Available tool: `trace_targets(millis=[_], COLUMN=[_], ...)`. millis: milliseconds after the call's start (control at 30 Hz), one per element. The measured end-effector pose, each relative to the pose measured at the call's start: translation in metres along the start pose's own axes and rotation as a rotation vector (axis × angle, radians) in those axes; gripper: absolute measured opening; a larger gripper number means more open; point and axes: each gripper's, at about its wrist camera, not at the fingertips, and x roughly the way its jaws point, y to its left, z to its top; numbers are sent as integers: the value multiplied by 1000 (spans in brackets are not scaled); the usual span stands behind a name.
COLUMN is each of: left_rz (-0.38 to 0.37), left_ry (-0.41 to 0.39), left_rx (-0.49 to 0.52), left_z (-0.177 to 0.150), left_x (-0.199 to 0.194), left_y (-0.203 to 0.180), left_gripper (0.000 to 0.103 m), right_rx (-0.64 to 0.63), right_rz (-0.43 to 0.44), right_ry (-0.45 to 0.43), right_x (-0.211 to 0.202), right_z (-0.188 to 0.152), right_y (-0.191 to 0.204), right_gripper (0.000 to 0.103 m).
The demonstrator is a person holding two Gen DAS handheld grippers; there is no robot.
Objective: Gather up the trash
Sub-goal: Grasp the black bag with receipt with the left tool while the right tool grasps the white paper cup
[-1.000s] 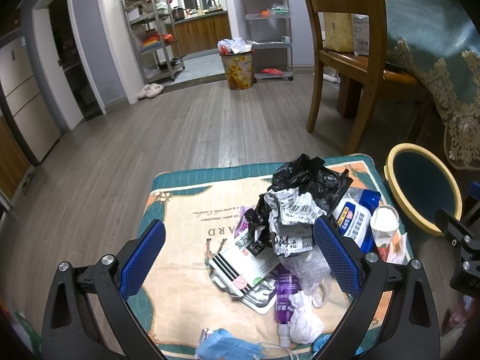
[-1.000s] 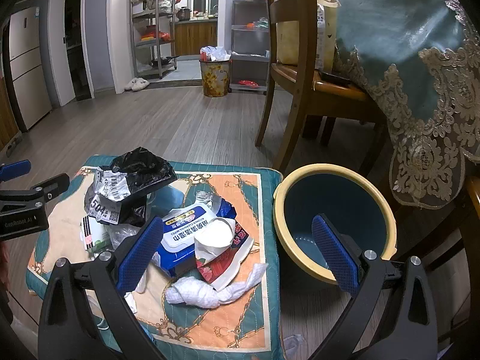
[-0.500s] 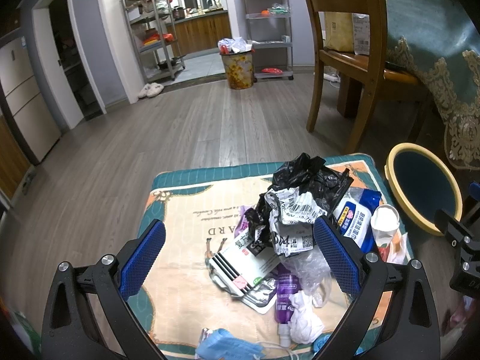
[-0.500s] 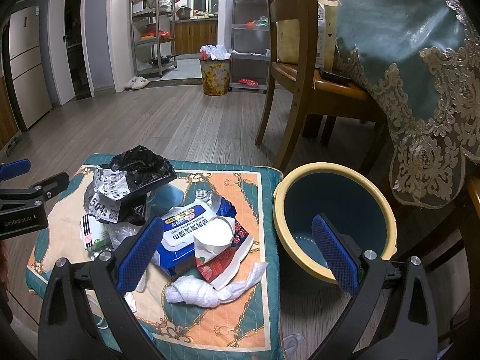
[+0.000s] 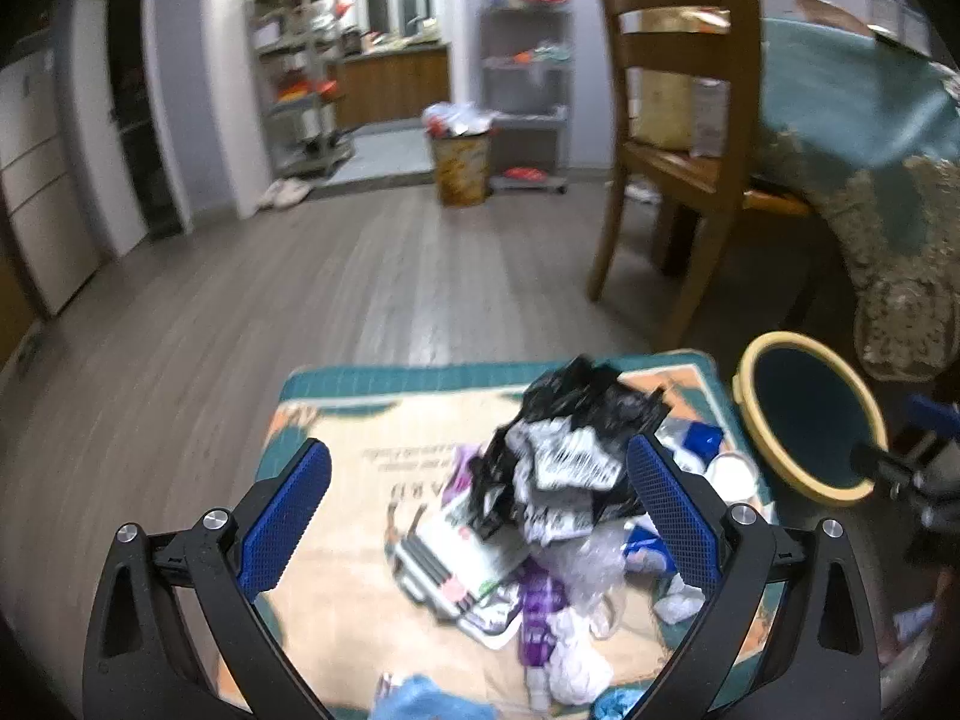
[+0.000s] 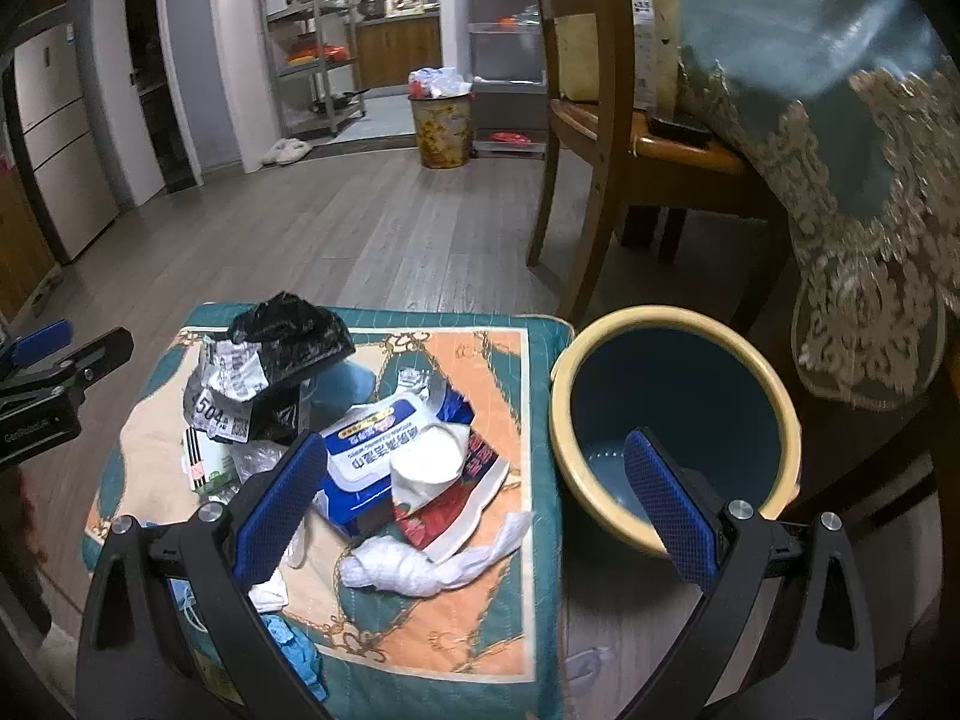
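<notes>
Trash lies heaped on a patterned teal-and-orange cushion (image 6: 480, 618) on the wood floor. At the top of the heap sits a crumpled black plastic bag (image 6: 297, 330) with a torn white shipping label (image 6: 231, 387) wrapped against it. Toward 5 o'clock from the bag, in the right wrist view, is a blue-and-white wet-wipe pack (image 6: 384, 450), and a white paper cup (image 6: 429, 459) lies on its side touching the pack, mouth turned toward the camera. Under the cup is a red-and-white snack wrapper (image 6: 456, 504), and at 6 o'clock from that a twisted white tissue (image 6: 420, 567) rests on the cushion. Blue glove-like scraps (image 6: 294, 654) sit at the cushion's near edge (partly hidden by the gripper frame).

Just beside the cushion at 3 o'clock stands a bin with a yellow rim and a dark blue inside (image 6: 678, 420); its bottom looks bare.

The left gripper (image 5: 480, 516) hangs over the heap with its blue pads spread wide, grasping nothing; the black bag and label sit between them in its view, which is blurred. The right gripper (image 6: 480, 492) is likewise released, its left pad over the wipe pack and its right pad over the bin's mouth.

A wooden chair (image 6: 600, 138) stands at 12 o'clock from the bin, beside a table draped in a teal lace-edged cloth (image 6: 840, 120).
</notes>
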Motion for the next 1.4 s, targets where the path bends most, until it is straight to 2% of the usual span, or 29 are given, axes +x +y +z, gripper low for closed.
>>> trace_targets(millis=[100,267,367,500,767,900,933,967,1000,1033,1100,1233,1400], left_rz=[6,15,1,-53,-122,-126,-126,-136,-143,-155,-172,-173,-142], left_ry=[37,61,92,146,199,237,249,260,271,293,318,301,192], left_rx=[68,81,74,66,122,123,121,124,130,141,146,140,131], left_z=[11,22,19,16,7,3,1,-1,-2,-4,-5,-1,13], left_x=[11,33,50,70,95,110,115,118,120,122,125,116,90], left_y=[-2,0,-1,-9,-34,-37,-37,-37,-37,-39,-40,-36,-31], left_gripper=[98,98,98,98,97,95,95,92,82,68,56,44,42], right_rx=[1,41,57,18,62,100,113,114,112,106,88,58,66], right_rz=[16,43,109,187,287,290,296,299,300,305,308,302,319], right_ry=[12,43,116,217,332,369,373,375,375,374,363,342,269], right_x=[6,34,59,91,130,140,140,140,140,138,134,125,103], right_z=[11,13,4,-10,-26,-30,-31,-32,-32,-32,-30,-26,-11], right_y=[-19,-46,-41,-14,7,7,6,7,8,9,12,14,7], right_gripper=[97,97,97,96,71,43,43,43,42,42,42,42,42])
